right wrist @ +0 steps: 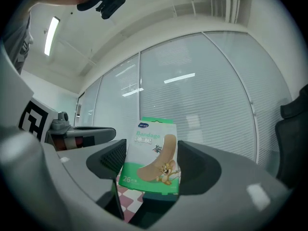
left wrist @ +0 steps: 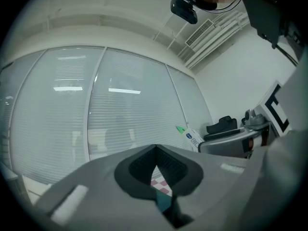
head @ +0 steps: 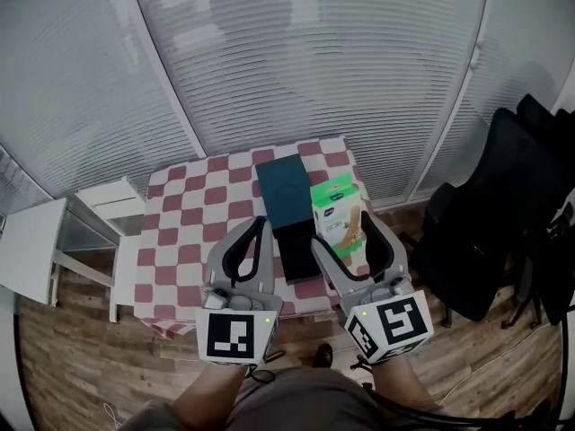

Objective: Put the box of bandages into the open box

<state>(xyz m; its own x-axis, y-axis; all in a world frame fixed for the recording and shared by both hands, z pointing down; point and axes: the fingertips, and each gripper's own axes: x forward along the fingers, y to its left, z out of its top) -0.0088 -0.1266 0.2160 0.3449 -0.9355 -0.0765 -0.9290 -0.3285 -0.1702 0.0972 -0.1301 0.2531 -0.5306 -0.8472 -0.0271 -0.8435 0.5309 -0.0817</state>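
Bandage box (head: 338, 215) stands upright, pinched between the right gripper's (head: 344, 236) jaws just beside the open box (head: 287, 191), probably ready for lowering in. Left gripper (head: 259, 227) hangs nearby; its jaws are pressed together on nothing, apparently unneeded.

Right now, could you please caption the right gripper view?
Right gripper grips a green cardboard bandage box above the red-checked tablecloth.
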